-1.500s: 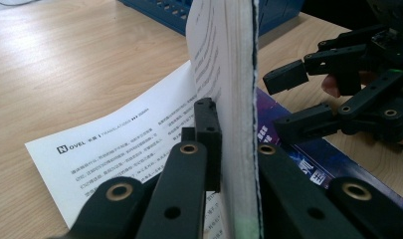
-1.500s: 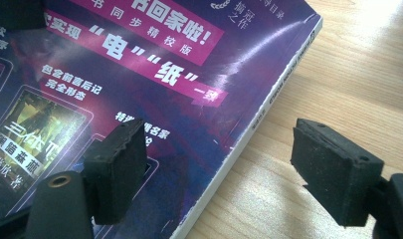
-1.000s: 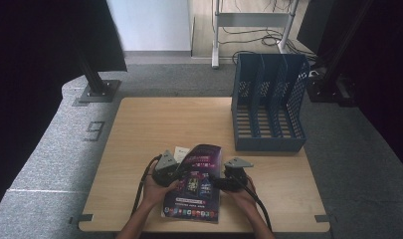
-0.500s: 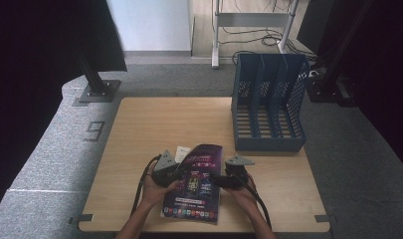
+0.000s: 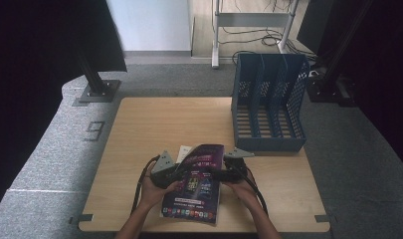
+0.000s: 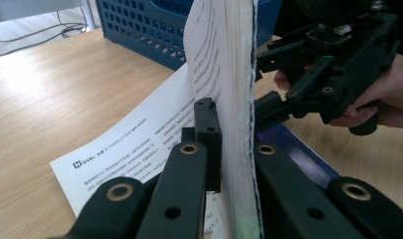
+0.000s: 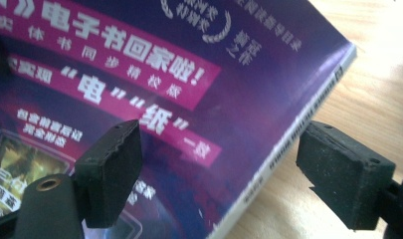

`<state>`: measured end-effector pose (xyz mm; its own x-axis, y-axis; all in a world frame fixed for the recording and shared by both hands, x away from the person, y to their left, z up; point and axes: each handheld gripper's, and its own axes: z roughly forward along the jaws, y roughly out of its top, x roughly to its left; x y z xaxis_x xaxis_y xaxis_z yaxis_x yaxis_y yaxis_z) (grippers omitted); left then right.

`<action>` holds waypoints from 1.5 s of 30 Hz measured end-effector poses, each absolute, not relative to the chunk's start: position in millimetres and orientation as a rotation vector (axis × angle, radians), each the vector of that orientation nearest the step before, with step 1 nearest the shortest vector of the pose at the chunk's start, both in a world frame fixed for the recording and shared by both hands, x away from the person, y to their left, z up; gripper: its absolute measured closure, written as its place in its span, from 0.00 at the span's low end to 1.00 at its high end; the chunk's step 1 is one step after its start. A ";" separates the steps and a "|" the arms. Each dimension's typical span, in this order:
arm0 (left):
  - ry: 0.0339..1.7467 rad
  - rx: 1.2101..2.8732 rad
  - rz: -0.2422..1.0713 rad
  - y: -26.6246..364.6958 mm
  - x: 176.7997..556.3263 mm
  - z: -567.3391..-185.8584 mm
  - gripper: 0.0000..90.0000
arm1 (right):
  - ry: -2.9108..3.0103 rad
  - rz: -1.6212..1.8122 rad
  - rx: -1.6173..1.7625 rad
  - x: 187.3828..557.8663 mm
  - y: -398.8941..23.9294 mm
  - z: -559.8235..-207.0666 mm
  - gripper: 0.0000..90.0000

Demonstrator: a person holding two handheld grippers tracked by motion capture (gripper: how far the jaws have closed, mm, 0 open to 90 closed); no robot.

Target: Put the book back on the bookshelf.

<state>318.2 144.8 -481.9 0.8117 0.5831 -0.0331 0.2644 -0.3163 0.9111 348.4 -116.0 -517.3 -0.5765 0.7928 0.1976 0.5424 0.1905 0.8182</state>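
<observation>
A purple-covered book is lying near the front edge of the table, its far end curling up off the wood while a loose printed sheet is resting flat beneath it. The left gripper is clamping the book's raised left edge; in the left gripper view the thick block of pages is standing upright between the black jaws, which are pressing on it from both sides. The right gripper is hovering at the book's right edge with its jaws spread wide, having just been opening; in the right gripper view the spine is running diagonally between the two pads, and neither pad is touching it.

Judging by the scene, the step in hand is getting a second hold so the book can be lifted, likely toward the blue file rack standing well apart at the table's far right. Doing that well probably means sliding the right jaws squarely over the spine before closing, while the left grip is keeping the pages from fanning and the sheet is being left behind.
</observation>
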 end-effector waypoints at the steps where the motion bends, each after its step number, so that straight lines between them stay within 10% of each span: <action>1: 0.637 1.910 0.367 144.8 318.2 -481.9 0.99 | 2.199 1.332 1.273 348.4 -116.0 -517.3 0.19; 45: 0.625 1.876 0.320 146.5 316.7 -478.9 0.99 | 2.292 1.474 1.307 356.7 -110.2 -528.5 0.16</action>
<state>316.7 146.5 -478.9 0.8256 0.5597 -0.0712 0.2698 -0.2808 0.9211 356.7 -110.2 -528.5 -0.6200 0.7117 0.3303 0.5956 0.1529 0.7886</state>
